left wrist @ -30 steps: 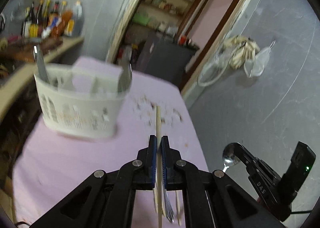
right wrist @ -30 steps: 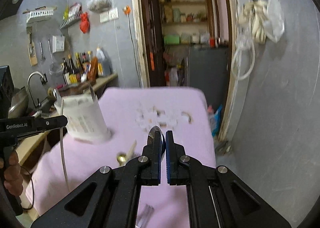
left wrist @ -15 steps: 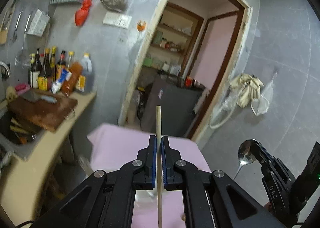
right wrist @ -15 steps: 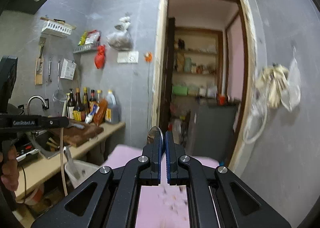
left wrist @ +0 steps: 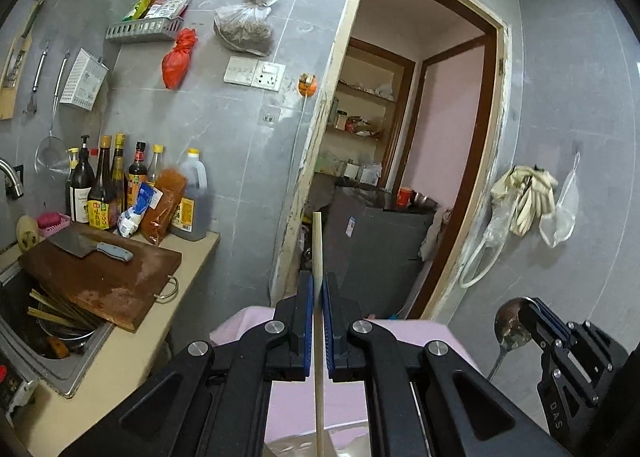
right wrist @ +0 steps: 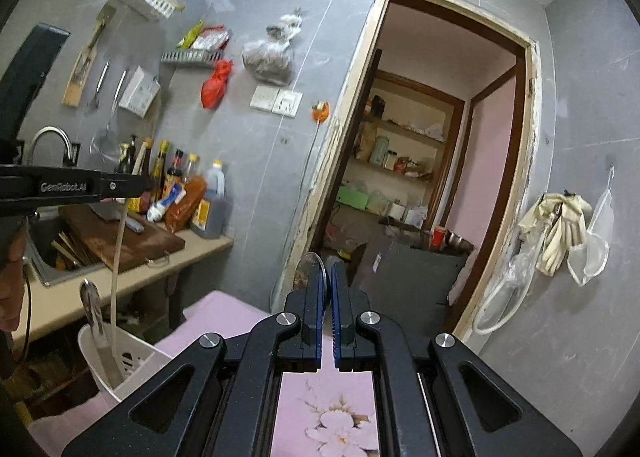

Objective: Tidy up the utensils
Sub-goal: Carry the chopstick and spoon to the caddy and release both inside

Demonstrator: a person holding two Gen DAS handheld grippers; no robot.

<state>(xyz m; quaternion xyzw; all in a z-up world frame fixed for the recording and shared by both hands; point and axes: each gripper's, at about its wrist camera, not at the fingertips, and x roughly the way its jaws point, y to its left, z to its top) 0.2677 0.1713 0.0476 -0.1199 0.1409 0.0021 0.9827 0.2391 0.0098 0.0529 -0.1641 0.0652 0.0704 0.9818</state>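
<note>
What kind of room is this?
Most likely a home kitchen: sauce bottles line the counter, a cleaver rests on a cutting board, and a tap arches over the sink.

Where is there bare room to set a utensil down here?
The pink flowered tablecloth is bare between the white plastic utensil basket and the right gripper. A beige counter strip lies free in front of the brown wooden cutting board. Crowded: the steel sink full of chopsticks, and the bottle row behind the board.
</note>
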